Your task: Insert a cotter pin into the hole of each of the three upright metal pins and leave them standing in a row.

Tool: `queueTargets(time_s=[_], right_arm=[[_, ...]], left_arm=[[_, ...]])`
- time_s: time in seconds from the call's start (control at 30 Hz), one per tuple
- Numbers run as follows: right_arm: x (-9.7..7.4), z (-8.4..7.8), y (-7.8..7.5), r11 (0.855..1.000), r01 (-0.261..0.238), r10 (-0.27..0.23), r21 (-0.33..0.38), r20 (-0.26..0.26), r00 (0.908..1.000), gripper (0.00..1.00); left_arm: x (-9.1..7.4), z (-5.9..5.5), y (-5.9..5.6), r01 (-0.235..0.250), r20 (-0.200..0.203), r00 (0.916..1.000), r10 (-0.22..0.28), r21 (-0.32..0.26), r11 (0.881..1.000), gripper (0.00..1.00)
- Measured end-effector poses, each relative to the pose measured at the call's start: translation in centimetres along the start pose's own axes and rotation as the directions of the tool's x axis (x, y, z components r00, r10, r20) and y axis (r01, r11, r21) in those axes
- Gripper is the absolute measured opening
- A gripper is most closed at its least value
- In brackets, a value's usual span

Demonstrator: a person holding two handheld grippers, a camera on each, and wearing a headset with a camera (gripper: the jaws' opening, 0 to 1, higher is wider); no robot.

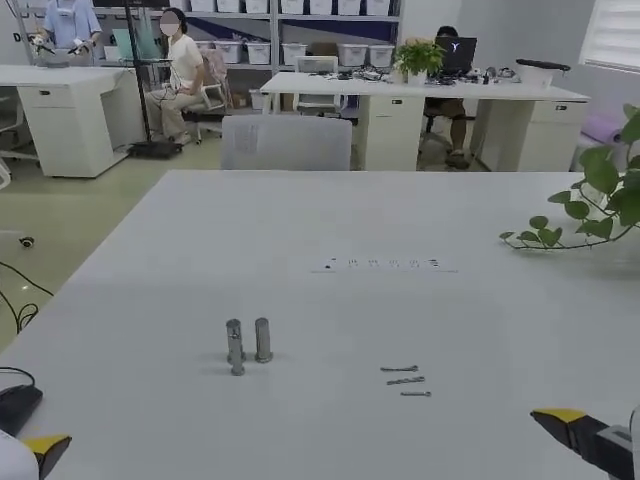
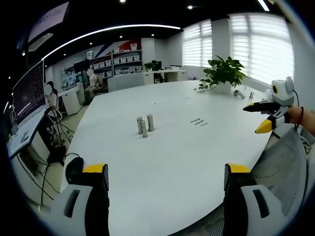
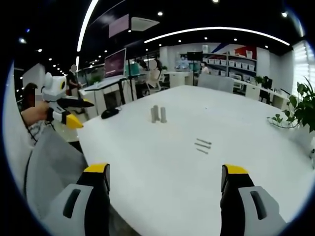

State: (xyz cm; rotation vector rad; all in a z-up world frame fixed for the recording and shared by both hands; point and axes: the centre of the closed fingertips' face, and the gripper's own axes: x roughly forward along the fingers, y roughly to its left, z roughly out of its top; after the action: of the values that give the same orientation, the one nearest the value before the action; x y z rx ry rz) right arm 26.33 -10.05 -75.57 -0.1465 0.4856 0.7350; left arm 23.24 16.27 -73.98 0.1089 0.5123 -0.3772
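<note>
Three upright metal pins stand in a tight cluster on the white table, left of centre, one slightly in front of the other two. Three small cotter pins lie flat in a row to their right. My left gripper is at the near-left table edge and my right gripper at the near-right edge, both well short of the parts. In the left gripper view the jaws stand wide apart and empty, with the metal pins and cotter pins ahead. In the right gripper view the gripper is likewise open and empty, facing the metal pins and cotter pins.
A leafy plant reaches over the table's right edge. A black device with a cable lies at the near-left corner. A grey chair stands at the far side. A faint label strip marks the table's middle. People sit at desks behind.
</note>
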Motion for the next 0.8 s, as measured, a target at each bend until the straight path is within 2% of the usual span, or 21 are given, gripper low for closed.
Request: queueTargets(time_s=[0.3, 0.47, 0.6, 0.8], right_arm=[[-0.17, -0.27, -0.43, 1.000, 0.008, -0.008, 0.008, 0.002, 1.0000, 0.92], [-0.27, 0.06, -0.58, 1.000, 0.012, -0.012, 0.018, 0.024, 0.9997, 0.88], [-0.23, 0.26, -0.65, 1.000, 0.016, -0.017, 0.019, 0.042, 0.9990, 0.87], [0.05, 0.60, -0.59, 0.999, 0.014, -0.016, 0.034, 0.067, 0.9976, 0.82]], left_arm=[[0.24, 0.18, -0.02, 0.002, 0.002, 1.0000, -0.002, 0.003, 1.000, 0.97], [0.29, 0.40, 0.08, -0.003, 0.009, 1.0000, 0.003, 0.002, 1.000, 0.96], [0.35, 0.75, 0.06, -0.003, 0.037, 0.9993, 0.002, 0.010, 1.000, 0.94], [0.59, 0.59, 0.00, 0.002, 0.032, 0.9995, -0.002, 0.007, 1.000, 0.94]])
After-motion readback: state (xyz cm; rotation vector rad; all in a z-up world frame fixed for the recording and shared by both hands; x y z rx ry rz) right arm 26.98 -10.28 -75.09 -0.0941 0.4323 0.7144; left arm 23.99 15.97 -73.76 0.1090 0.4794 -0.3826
